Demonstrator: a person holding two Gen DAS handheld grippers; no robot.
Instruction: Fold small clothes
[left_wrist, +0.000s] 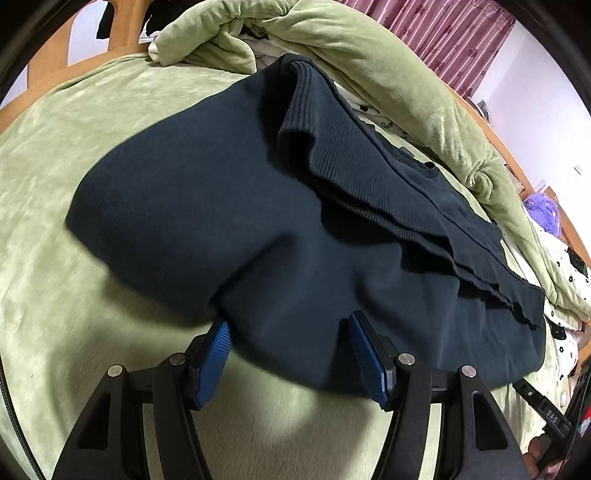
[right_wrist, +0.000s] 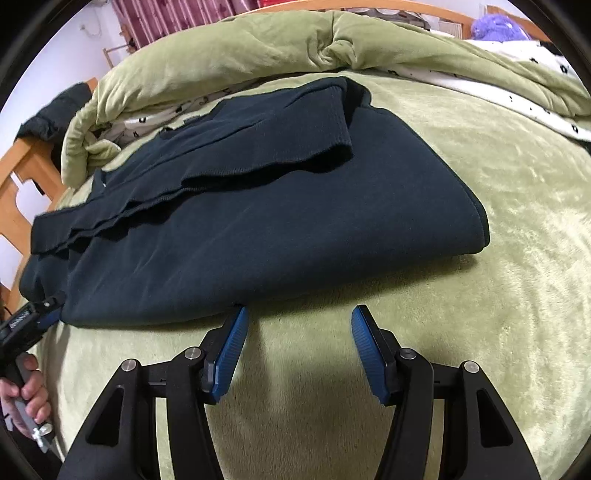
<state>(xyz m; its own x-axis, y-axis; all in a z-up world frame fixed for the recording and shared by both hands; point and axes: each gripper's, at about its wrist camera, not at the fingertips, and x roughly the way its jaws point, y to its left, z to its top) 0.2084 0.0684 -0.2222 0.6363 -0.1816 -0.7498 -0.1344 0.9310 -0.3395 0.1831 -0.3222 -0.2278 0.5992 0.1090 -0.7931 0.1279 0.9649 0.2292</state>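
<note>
Left gripper (left_wrist: 290, 328) spread wide over the near edge of a folded dark sweater (left_wrist: 221, 206), blue pads (left_wrist: 214, 354) straddling a raised hump of cloth, clamped on nothing. Right gripper (right_wrist: 299, 321) likewise wide apart, holding nothing, poised above the green blanket (right_wrist: 480, 258) just off the sweater's (right_wrist: 258, 221) near hem, left pad (right_wrist: 231, 350) touching or nearly touching that hem. Sweater spread flat on the blanket, ribbed sleeve (right_wrist: 295, 147) folded across the top. Rumpled green quilt (right_wrist: 240, 55) heaped behind. Wooden bedframe (right_wrist: 22, 166) at the far side.
</note>
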